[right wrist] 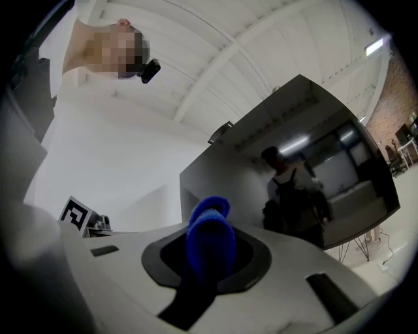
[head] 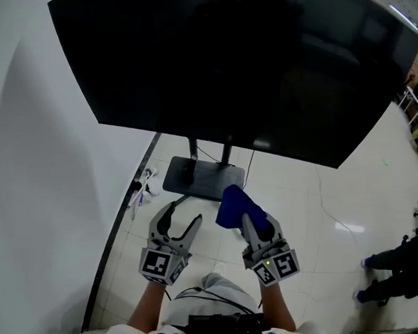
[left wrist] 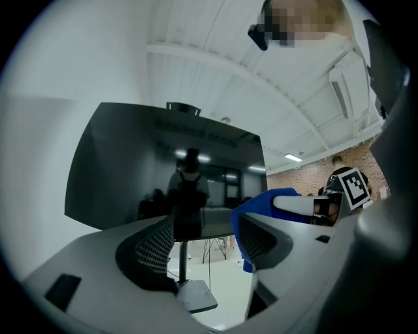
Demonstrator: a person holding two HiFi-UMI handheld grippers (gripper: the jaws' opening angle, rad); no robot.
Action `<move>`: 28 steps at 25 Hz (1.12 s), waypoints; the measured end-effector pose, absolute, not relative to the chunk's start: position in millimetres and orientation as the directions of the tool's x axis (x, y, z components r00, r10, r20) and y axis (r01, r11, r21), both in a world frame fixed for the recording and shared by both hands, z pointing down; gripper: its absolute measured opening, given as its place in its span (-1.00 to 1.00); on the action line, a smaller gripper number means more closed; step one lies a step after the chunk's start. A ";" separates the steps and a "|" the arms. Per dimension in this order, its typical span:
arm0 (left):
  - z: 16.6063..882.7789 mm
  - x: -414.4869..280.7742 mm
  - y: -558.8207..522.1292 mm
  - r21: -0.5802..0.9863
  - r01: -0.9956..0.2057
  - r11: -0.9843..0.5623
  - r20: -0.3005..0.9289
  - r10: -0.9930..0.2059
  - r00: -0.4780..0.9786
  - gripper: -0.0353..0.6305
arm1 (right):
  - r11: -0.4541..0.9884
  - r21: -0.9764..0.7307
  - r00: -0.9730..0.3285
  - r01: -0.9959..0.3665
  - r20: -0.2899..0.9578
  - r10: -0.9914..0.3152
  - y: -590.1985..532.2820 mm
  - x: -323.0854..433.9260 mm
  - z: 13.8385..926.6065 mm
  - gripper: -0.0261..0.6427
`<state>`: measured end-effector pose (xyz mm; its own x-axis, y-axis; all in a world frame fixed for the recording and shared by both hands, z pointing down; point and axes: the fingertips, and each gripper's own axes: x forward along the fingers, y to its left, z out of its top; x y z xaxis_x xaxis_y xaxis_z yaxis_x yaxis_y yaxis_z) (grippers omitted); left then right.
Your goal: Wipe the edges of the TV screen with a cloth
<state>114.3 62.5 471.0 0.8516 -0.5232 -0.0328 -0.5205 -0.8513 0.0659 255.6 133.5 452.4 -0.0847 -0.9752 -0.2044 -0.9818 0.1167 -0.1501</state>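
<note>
In the head view, your large black flat TV screen [head: 245, 67] fills the upper half of the frame on its dark pedestal stand [head: 203, 179]. Both grippers sit low in the frame, well below its bottom edge. Your right gripper [head: 254, 220], lower centre-right, is clamped on the bright blue fabric cloth [head: 233, 205]. Your left gripper [head: 182, 218], lower centre-left, has its jaws spread and carries nothing. The cloth is apart from the TV, so I judge the wiping not begun: you have the cloth in hand, and every edge is left to do.

In the left gripper view, the jaws stand apart with only the stand's post and base showing between them. The cloth shows at centre-right.

In the right gripper view, the jaws are pinched together on the cloth at lower centre, its folded end poking up. The TV rises at the right.

Count: one TV, one stand, one cloth, two grippers.
</note>
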 end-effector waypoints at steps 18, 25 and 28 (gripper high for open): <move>411.9 197.4 -93.4 0.034 -0.302 -0.953 -0.086 -0.303 0.949 -0.01 | -0.016 0.156 -0.059 -0.988 -0.465 -0.884 -20.8 318.4 299.3 -0.71; 396.5 199.8 -150.3 -0.032 -0.204 -0.978 -0.071 -0.202 0.977 -0.01 | -0.247 0.474 -0.113 -0.845 -0.610 -0.784 -81.7 297.8 107.9 -0.71; 391.1 200.3 -160.3 -0.030 -0.195 -0.980 -0.079 -0.193 0.978 -0.01 | -0.324 0.555 -0.140 -0.766 -0.635 -0.760 -110.5 284.3 35.3 -0.71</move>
